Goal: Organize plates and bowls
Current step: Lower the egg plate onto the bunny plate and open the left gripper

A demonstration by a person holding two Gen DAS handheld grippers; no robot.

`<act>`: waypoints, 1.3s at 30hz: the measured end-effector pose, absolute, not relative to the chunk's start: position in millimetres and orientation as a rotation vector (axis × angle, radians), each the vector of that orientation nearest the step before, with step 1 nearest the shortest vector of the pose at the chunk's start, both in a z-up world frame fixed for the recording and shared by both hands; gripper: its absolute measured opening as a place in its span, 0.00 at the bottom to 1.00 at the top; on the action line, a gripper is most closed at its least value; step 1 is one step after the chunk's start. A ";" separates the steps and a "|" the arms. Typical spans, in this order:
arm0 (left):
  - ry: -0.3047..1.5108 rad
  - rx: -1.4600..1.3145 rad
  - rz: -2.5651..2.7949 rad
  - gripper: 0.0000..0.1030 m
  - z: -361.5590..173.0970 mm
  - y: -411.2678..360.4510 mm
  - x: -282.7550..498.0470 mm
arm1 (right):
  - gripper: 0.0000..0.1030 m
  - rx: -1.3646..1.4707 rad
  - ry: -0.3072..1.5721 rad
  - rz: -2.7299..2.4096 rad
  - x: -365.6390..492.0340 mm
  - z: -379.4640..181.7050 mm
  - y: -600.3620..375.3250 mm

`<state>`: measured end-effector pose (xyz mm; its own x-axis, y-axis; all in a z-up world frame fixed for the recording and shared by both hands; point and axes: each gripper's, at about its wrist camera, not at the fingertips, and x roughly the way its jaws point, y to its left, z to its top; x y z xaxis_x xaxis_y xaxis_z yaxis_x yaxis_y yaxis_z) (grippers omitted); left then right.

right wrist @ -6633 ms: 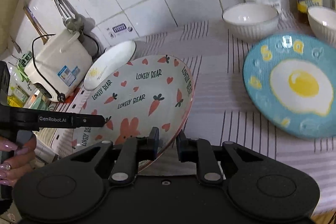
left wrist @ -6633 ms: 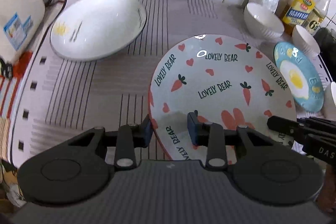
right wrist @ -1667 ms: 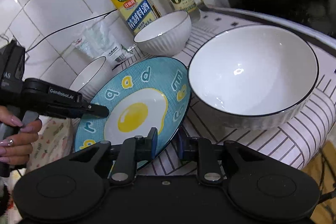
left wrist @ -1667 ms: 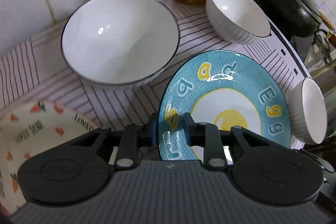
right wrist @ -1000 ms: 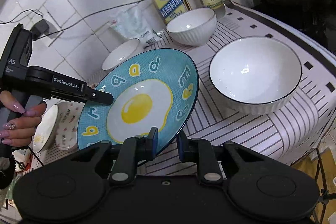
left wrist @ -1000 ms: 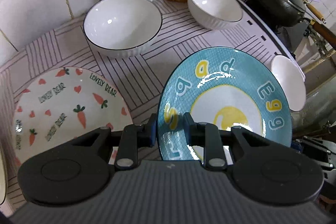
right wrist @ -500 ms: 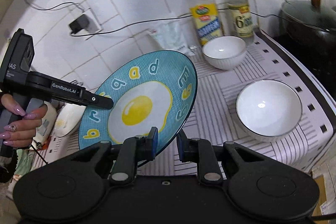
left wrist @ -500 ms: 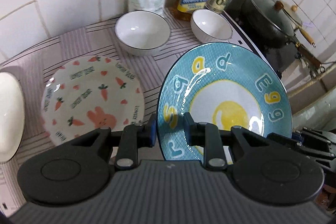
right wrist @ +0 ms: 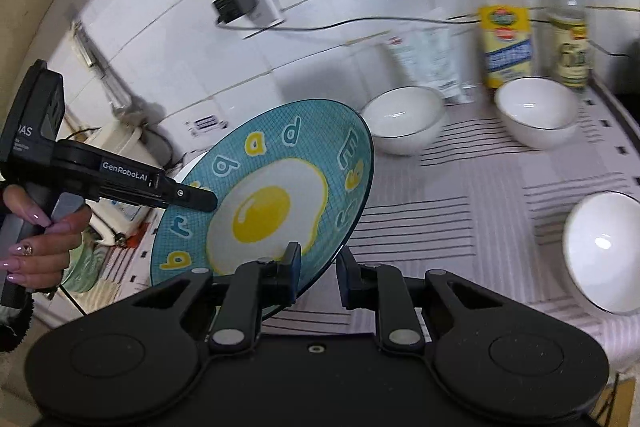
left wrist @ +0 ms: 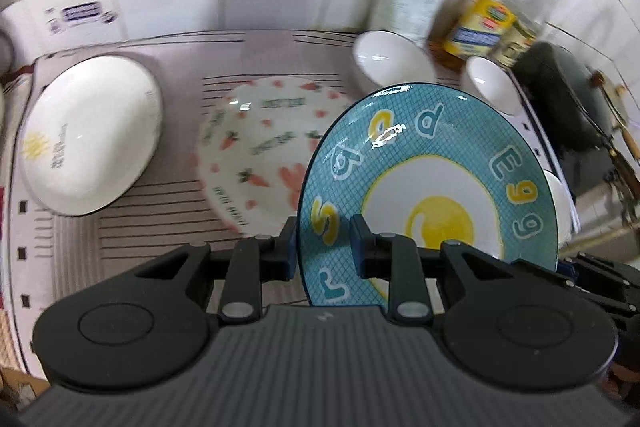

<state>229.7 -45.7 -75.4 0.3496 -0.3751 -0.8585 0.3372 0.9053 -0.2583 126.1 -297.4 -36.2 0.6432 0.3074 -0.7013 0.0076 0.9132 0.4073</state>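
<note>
Above the carrot plate (left wrist: 256,151), the blue egg plate (left wrist: 432,195) hangs pinched at opposite rims by left gripper (left wrist: 324,243) and right gripper (right wrist: 318,275); level it, centre it, then lower both together.

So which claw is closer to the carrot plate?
Left. The left claw grips the egg plate's edge right beside the carrot plate. The right claw holds the opposite edge, farther away.
</note>
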 end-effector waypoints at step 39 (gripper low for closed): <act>1.122 -0.090 -0.234 0.25 -175.8 -2.0 304.0 | 0.21 0.333 1.014 0.246 260.2 -113.3 -256.9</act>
